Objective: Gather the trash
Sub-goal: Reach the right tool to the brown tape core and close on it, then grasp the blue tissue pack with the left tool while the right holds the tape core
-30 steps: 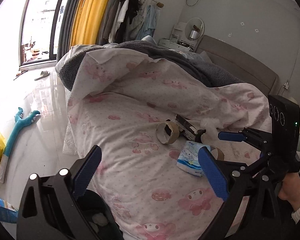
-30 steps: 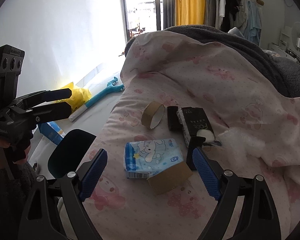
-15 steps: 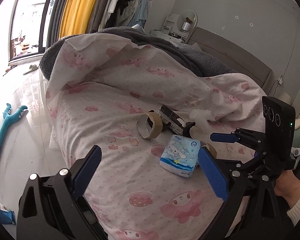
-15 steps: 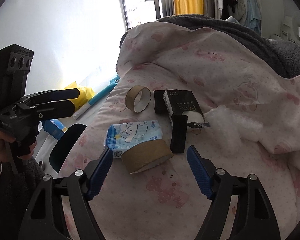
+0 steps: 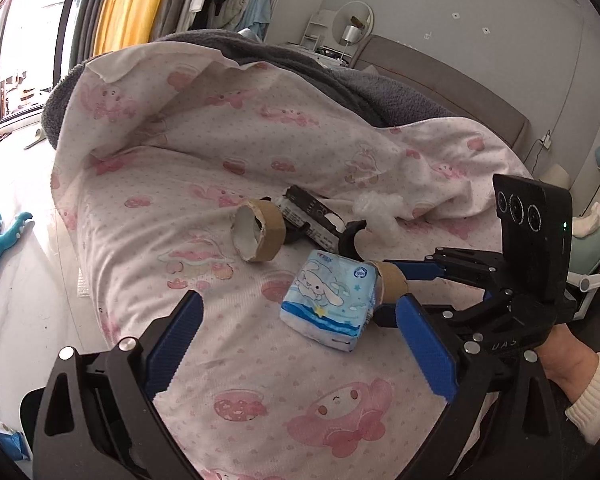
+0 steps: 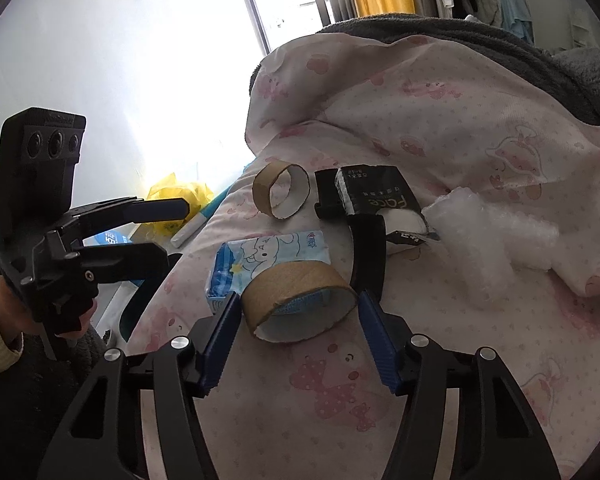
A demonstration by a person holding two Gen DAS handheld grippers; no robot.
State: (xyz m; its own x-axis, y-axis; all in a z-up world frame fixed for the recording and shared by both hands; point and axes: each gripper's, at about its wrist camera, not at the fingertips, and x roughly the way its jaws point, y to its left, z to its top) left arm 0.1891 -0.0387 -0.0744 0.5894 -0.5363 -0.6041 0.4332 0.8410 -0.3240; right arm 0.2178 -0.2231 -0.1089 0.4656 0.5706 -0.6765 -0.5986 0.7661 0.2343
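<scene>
Where the left wrist camera looks, we see our left gripper (image 5: 300, 344) wide open and empty above the pink printed quilt (image 5: 228, 160). In the right wrist view, our right gripper (image 6: 298, 334) has just been closing around the brown cardboard tape core (image 6: 296, 300); whether the pads touch it we cannot tell. The core leans against the blue cartoon tissue pack (image 6: 260, 258).

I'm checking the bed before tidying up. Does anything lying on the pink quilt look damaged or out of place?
Yes. The cardboard tape core lying on its side has a torn, ragged rim. Beside it the black carton is ripped open at one end, and a wad of white bubble wrap lies crumpled on the pink quilt.
</scene>
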